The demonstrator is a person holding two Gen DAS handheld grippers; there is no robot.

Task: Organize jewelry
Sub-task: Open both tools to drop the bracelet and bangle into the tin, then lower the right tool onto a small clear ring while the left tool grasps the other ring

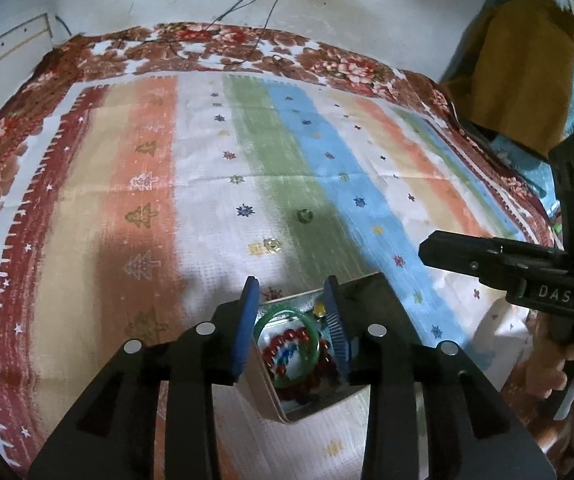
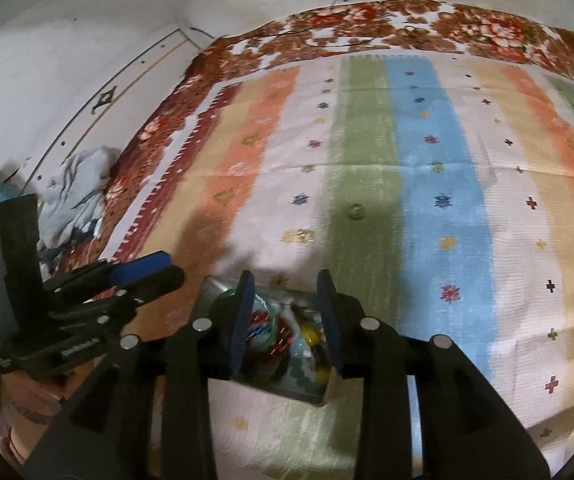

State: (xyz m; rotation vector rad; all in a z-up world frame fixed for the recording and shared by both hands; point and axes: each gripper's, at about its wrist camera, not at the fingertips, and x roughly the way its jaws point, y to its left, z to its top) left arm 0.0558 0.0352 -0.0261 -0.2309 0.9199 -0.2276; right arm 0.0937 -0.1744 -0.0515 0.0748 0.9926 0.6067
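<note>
We are hovering both grippers, left gripper and right gripper, jaws apart and empty, over the jewelry box, blocking half its blurred beads.

Dim indoor light; soft shadows on striped cloth; heavy fisheye bending, dark corners; right view slightly blurred.

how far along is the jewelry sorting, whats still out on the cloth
Mostly done: the box already holds a green bangle and red beads. Nothing is in hand; the left gripper and right gripper stand open above it. Left out: a gold piece and a small ring on the cloth.
</note>
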